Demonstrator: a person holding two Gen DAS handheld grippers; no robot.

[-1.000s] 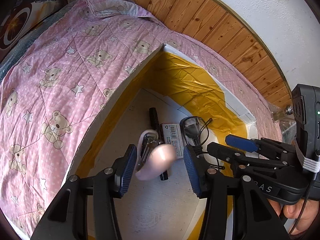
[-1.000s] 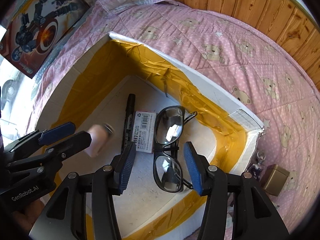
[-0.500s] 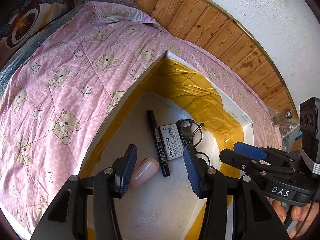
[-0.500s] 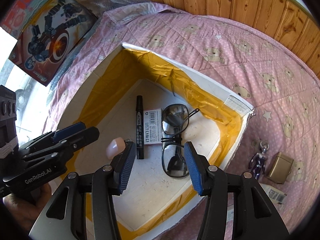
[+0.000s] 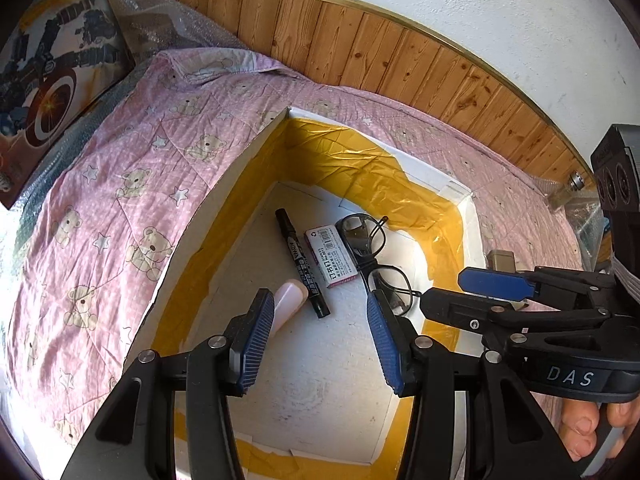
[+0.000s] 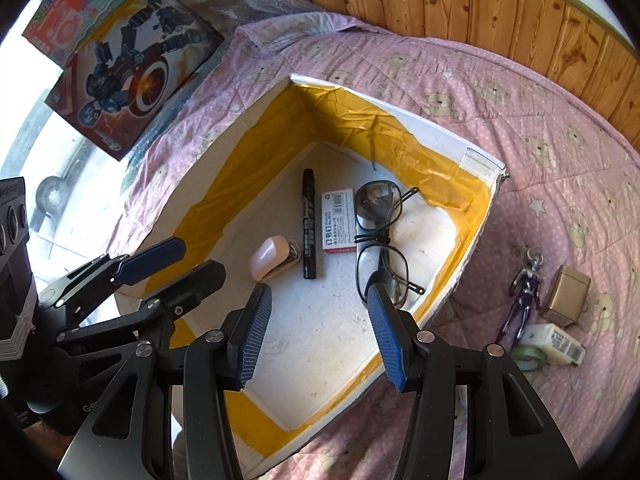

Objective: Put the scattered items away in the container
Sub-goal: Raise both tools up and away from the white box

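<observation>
Four things lie on the box (image 6: 442,130) floor at frame centre: a pink stapler (image 6: 270,258), a black marker (image 6: 309,224) touching it, a staple pack (image 6: 339,220) and glasses (image 6: 380,236). Both claws hang above with jaws spread, empty: the left claw (image 5: 320,338) and the right claw (image 6: 318,330). At lower right, a figurine (image 6: 526,292), a gold tin (image 6: 565,297), an eraser (image 6: 558,345) and a tape roll (image 6: 528,357) remain on the pink quilt (image 6: 560,160).
</observation>
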